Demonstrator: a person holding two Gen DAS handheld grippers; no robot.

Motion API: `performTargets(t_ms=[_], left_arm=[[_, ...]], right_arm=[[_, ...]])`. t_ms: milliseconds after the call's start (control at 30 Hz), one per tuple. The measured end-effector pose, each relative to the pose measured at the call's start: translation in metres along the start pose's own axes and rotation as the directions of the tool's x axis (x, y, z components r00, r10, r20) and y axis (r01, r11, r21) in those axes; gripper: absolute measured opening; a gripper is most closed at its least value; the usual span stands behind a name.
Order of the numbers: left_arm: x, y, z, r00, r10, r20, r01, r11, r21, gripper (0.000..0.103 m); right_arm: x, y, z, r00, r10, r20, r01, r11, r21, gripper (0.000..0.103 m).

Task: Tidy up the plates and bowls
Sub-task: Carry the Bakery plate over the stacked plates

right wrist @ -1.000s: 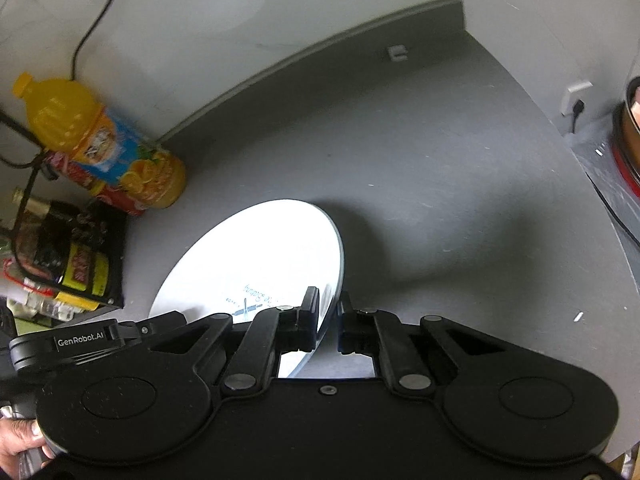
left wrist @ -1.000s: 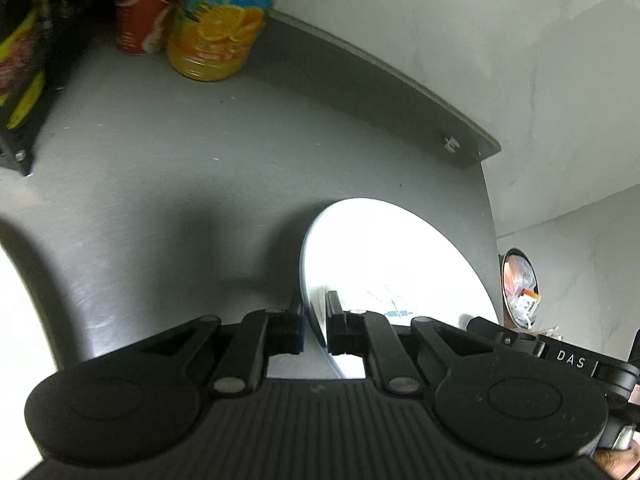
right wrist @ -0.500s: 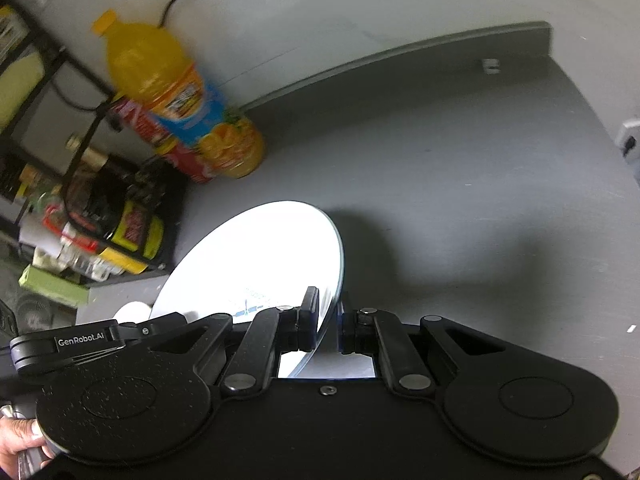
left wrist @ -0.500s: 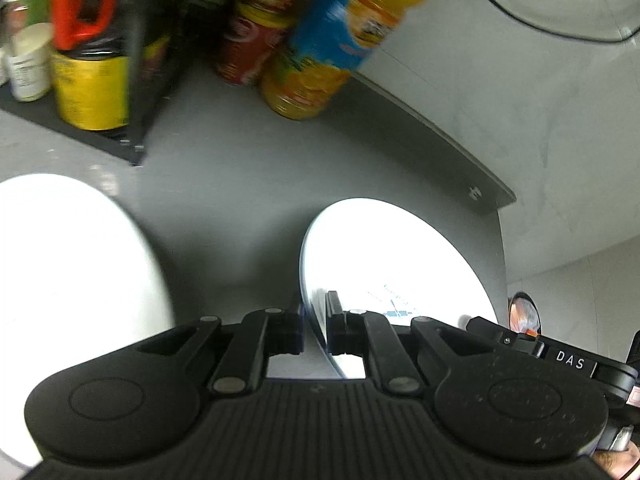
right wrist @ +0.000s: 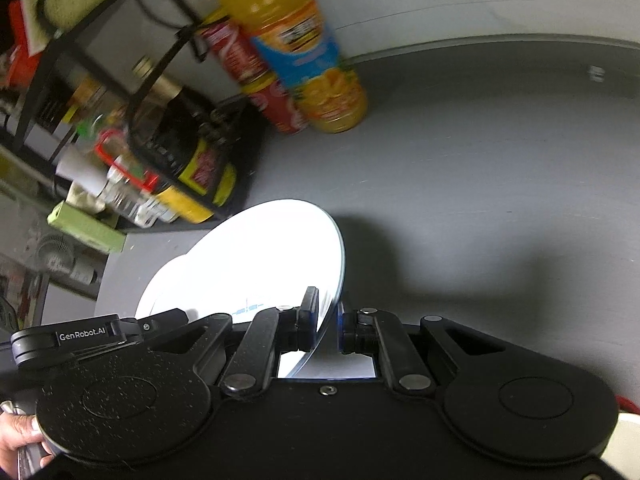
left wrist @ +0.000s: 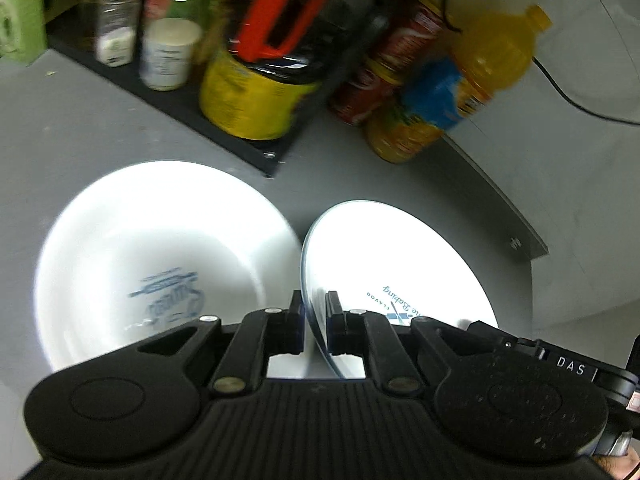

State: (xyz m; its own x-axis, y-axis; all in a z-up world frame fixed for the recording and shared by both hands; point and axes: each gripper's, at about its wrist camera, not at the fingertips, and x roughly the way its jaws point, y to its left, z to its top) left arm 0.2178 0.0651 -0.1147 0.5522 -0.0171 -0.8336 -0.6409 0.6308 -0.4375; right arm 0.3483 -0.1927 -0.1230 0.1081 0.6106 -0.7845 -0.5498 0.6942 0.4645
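Observation:
Both grippers hold one white plate with blue print, lifted above the grey counter. My left gripper (left wrist: 314, 322) is shut on the held plate (left wrist: 400, 260) at its left rim. On the opposite rim of the held plate (right wrist: 272, 260), my right gripper (right wrist: 327, 322) is shut too. A second white plate (left wrist: 160, 248) with a blue logo lies flat on the counter, just left of the held one. A sliver of the second plate (right wrist: 160, 284) peeks out behind the held one in the right wrist view.
A black rack (left wrist: 192, 108) holds spice jars (left wrist: 116, 20) and a dark yellow-labelled bottle (left wrist: 260, 92). An orange juice bottle (left wrist: 460, 88) and a red bottle (left wrist: 380, 80) stand by the white wall. The same juice bottle (right wrist: 304, 52) shows from the right. Bare grey counter (right wrist: 500, 180) stretches rightward.
Both grippers carried the held plate leftward; the rack, bottles and the second plate on the counter have come fully into view, now right beside the held plate.

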Motion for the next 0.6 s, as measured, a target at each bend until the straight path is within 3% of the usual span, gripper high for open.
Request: performTargets(t_ms=[600], left_arm=[[-0.022,0.083,-0.007,0.997,0.07,0.02,-0.067,0.987,-0.143,0.008]], right_arm=[[0.042,0.072,-0.012,0.997,0.007,-0.076,-0.02,0.985,-0.173,0.009]])
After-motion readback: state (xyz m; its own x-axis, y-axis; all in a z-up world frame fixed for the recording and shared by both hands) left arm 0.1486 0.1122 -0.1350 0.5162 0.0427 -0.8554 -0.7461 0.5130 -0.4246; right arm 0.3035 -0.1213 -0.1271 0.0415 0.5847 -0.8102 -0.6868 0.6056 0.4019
